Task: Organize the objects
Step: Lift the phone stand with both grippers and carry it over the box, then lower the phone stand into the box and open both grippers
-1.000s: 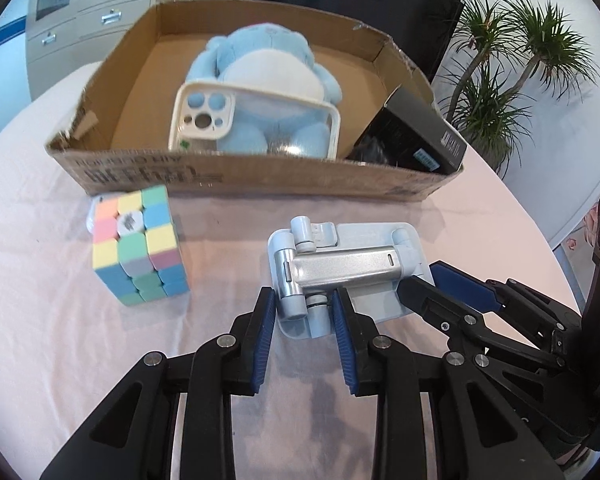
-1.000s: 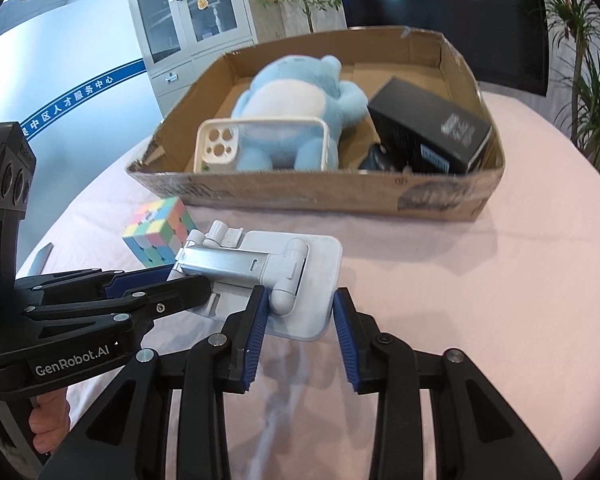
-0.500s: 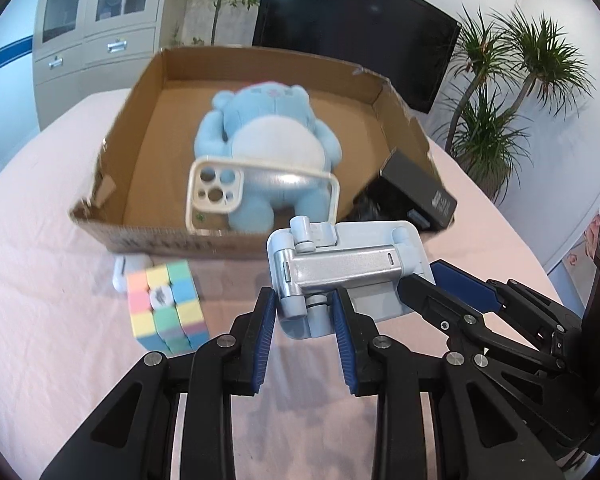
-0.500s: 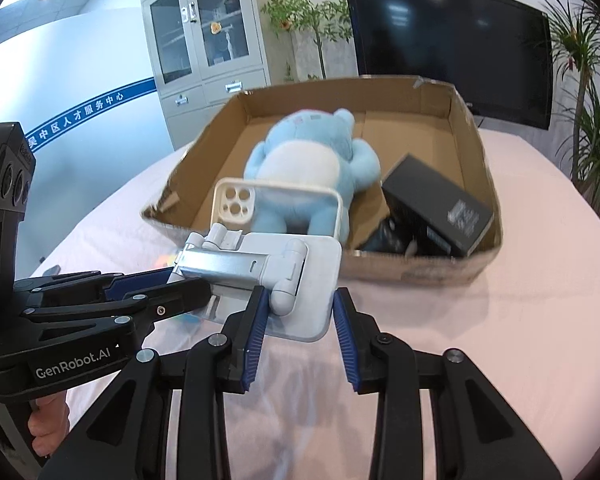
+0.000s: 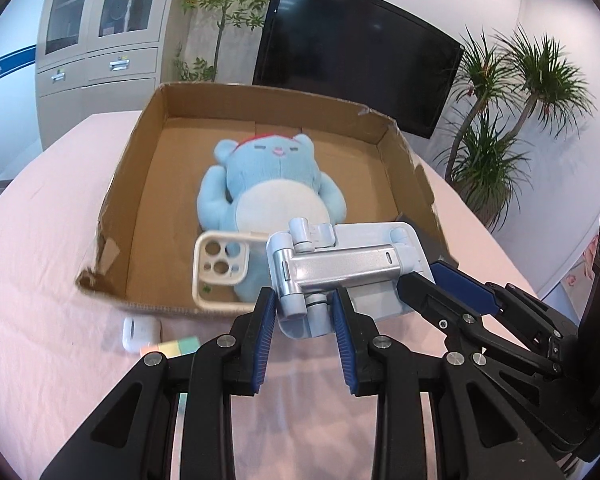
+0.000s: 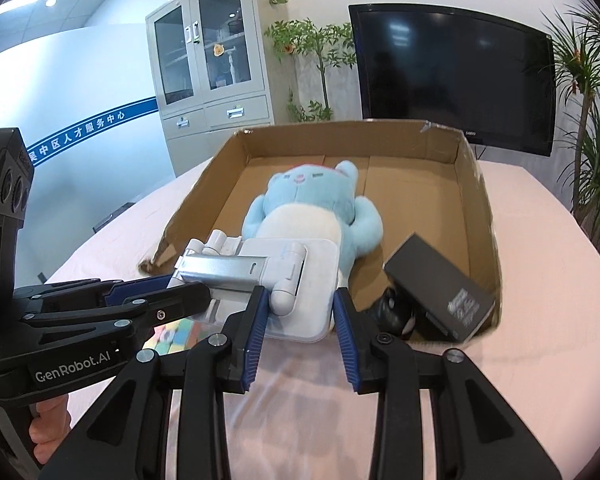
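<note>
Carrying folded phone stand (image 5: 340,276) above near wall of cardboard box (image 5: 140,168), clear of the table (image 5: 40,280); left claw (image 5: 305,320) clamped narrow on one hinge end, right claw (image 6: 300,314) clamped narrow on the other. Already inside box: blue plush (image 5: 272,184), phone case (image 5: 220,264), black carton (image 6: 440,292). Outstanding: stand not yet set down inside. Outside box, just before near wall: white earbud case (image 5: 140,332), colour cube (image 5: 176,346). Judged roughly half done.
</note>
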A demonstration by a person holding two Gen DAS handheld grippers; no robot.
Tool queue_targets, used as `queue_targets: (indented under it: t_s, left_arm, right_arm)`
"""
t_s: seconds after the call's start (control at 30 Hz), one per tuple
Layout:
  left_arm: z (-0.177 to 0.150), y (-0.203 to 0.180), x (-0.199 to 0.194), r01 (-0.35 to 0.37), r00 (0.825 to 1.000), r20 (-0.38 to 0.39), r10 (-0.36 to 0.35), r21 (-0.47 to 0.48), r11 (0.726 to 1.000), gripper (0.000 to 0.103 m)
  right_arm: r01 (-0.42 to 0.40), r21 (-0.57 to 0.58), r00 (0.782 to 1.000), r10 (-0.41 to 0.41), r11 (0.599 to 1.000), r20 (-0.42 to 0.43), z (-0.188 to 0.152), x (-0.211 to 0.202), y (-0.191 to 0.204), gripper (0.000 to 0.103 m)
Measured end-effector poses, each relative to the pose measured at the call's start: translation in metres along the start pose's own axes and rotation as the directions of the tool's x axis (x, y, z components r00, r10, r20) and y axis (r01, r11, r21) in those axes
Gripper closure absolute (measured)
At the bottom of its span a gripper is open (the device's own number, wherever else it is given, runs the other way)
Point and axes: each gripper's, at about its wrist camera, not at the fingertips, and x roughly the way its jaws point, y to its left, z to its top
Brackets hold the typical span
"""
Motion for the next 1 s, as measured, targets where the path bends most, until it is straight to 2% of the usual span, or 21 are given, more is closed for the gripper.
queue_targets:
  t_s: [0.4, 0.53, 1.0]
  left_arm:
    - [0.043, -0.003, 0.029, 0.010, 1.000, 0.017, -0.010, -0.019, 1.000, 0.077]
    - [0.053, -0.015, 0.046, -0.022, 1.000, 0.014, 0.021, 0.018, 1.000, 0.077]
    - [0.102, -0.052, 0.123, 0.020, 0.999, -0.038, -0.018, 0.066, 0.998, 0.077]
  right_arm:
    - [0.025, 0.007, 0.999, -0.025, 1.000, 0.026, 0.035, 0.026, -0.020, 0.072]
    - [0.053, 0.017, 0.998, -0.054, 0.998, 0.030, 0.042, 0.036, -0.031, 0.072]
    - [0.122, 0.129, 0.992, -0.125, 0.984, 0.016, 0.062, 0.069, -0.102, 0.072]
